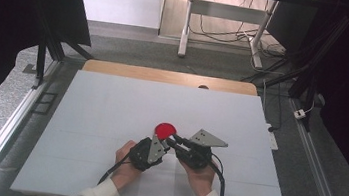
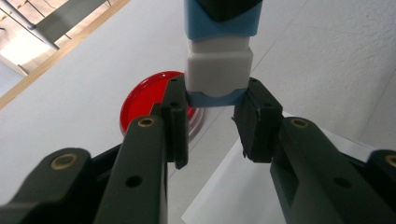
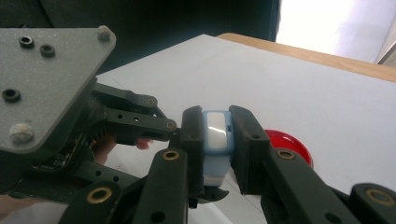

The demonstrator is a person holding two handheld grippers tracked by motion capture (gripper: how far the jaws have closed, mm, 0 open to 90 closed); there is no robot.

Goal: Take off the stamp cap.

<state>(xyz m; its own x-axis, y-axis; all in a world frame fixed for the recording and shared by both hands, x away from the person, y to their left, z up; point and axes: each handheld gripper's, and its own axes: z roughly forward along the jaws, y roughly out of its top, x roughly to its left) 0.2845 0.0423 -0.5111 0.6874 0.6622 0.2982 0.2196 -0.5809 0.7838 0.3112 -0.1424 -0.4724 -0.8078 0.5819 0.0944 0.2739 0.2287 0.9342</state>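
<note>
Item: blue-and-white block (image 2: pixel 219 60), long axis bridging both grippers; left gripper (image 2: pixel 212 121) clamps one end, right gripper (image 3: pixel 215 149) the other; red dish (image 2: pixel 144 100) probably just beyond.

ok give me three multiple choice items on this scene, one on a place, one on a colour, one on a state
1. Where does the red dish lie?
A. on the white table cover, just beyond the grippers
B. on the floor
C. on the far wooden edge

2. What colours has the block between the grippers?
A. green and black
B. blue and white
C. all yellow

3. How stands the right gripper?
A. wide open over the dish
B. shut on the block
C. lying loose on the table

Answers:
1 A: in the high view the dish rests on the cover right ahead of the jaw tips.
2 B: both gripper views show blue and white parts.
3 B: the right gripper view shows its pads pressed on the block's sides; the left gripper clamps the other end.
</note>
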